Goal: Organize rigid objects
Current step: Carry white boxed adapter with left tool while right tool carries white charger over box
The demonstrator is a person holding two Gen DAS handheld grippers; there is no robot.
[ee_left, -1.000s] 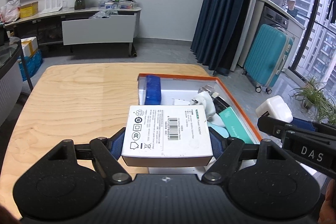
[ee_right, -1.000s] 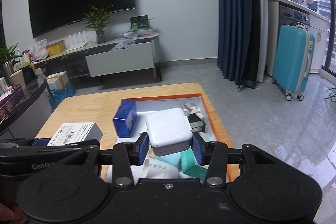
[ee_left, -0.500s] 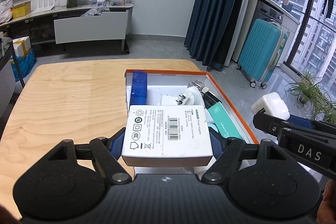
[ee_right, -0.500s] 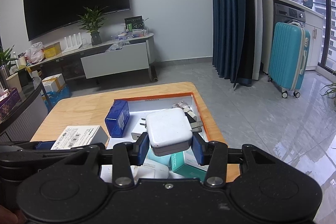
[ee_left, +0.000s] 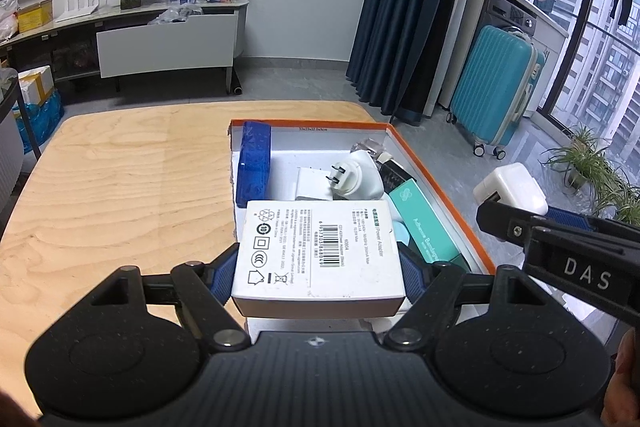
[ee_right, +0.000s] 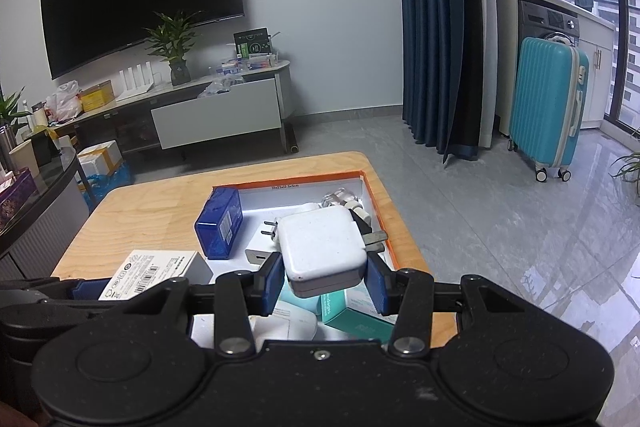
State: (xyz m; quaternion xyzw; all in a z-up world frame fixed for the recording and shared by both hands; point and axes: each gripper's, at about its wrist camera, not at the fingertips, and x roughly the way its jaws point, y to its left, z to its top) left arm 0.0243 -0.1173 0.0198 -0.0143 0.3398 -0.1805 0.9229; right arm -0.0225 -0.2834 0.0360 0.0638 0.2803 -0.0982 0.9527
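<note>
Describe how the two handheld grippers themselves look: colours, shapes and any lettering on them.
Both are matte black speckled plastic. The left gripper has two round housings, angled link arms with silver pivot bolts, and ribbed blue pads on its fingers. The right gripper is built the same; seen from the left camera its side reads "DAS". No cables or sleeves show.

Pale wood-grain table (ee_left: 120, 187); matt cardboard box (ee_left: 320, 251); glossy white plastic charger (ee_right: 322, 247).
</note>
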